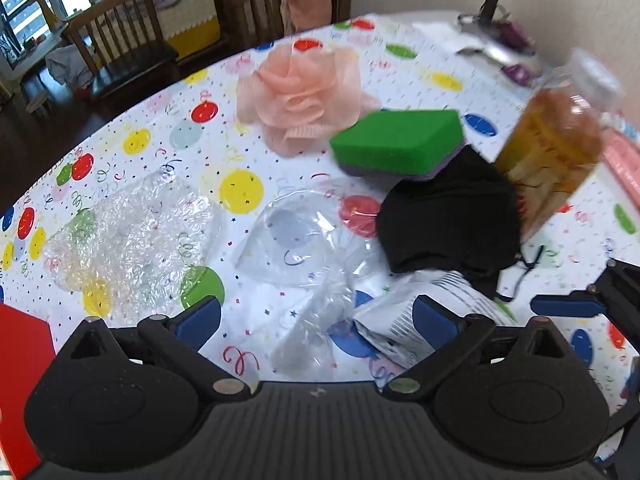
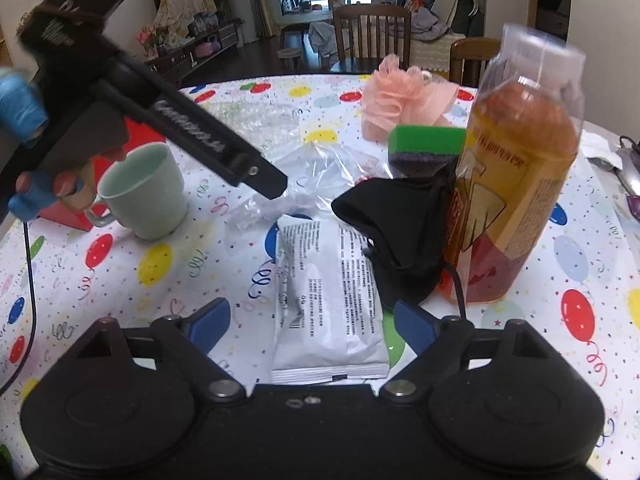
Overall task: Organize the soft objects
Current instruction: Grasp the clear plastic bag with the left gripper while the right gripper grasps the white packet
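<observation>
Lying crumpled, the black cloth (image 2: 404,224) leans against the bottle (image 2: 516,192).

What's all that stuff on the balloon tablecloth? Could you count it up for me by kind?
Clear plastic pieces: 2 (bubble wrap, plastic bag)
Cleaning items: 2 (pink bath pouf, green sponge)
Black cloth: 1
White printed packet: 1
Bottle of amber liquid: 1
Pale green mug: 1
Total: 8

One pink puff (image 1: 304,96), one green sponge (image 1: 396,140), one black cloth (image 1: 448,220), one bottle (image 2: 516,192), one mug (image 2: 144,192), one white packet (image 2: 328,300), two clear plastic pieces (image 1: 132,236).
</observation>
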`<state>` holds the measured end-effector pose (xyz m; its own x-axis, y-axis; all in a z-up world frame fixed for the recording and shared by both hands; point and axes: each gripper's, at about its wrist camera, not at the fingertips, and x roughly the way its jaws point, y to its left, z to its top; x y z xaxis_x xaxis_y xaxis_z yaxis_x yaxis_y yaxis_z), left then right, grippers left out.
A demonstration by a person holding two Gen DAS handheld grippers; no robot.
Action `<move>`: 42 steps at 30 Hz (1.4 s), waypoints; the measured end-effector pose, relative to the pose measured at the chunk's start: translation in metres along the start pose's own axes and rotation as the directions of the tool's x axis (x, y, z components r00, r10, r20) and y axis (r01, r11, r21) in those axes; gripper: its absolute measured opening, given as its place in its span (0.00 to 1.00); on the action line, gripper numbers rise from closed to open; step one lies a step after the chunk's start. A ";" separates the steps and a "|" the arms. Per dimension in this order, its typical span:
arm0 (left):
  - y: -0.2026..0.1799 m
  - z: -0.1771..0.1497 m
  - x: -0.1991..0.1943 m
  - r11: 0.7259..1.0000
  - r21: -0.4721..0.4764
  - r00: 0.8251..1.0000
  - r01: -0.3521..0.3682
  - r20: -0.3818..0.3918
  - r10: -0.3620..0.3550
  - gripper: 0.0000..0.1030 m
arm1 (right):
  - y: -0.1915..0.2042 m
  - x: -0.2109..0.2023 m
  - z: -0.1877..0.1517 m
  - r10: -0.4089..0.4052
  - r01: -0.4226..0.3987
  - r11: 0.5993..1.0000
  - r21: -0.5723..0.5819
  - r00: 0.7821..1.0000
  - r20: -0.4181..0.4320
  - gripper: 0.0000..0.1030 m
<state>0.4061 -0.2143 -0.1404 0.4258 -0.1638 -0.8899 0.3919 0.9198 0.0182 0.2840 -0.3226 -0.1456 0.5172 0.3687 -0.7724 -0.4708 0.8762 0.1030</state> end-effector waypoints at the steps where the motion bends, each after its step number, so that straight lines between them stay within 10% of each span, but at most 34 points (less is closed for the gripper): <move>1: 0.000 0.004 0.005 1.000 0.003 1.000 -0.006 -0.011 0.006 1.00 | -0.001 0.003 0.000 0.001 -0.001 1.000 -0.004 1.000 -0.003 0.85; 17: 0.006 0.018 0.060 0.995 -0.094 0.994 -0.028 -0.109 0.017 0.96 | 0.003 0.048 0.004 -0.051 0.047 0.995 -0.084 0.998 -0.045 0.74; 31: 0.006 0.010 0.065 0.988 -0.150 0.994 -0.023 -0.109 0.006 0.40 | 0.015 0.047 0.002 -0.090 0.086 0.987 -0.136 0.996 -0.026 0.59; 42: 0.005 0.004 0.047 0.982 -0.189 0.998 -0.017 -0.070 0.003 0.35 | 0.018 0.025 -0.007 -0.072 0.070 0.993 -0.090 0.997 -0.017 0.48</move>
<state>0.4310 -0.2190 -0.1804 0.3692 -0.1354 -0.9194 0.2239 0.9732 -0.0534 0.2834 -0.2996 -0.1678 0.5376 0.2995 -0.7882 -0.4960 0.8683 -0.0084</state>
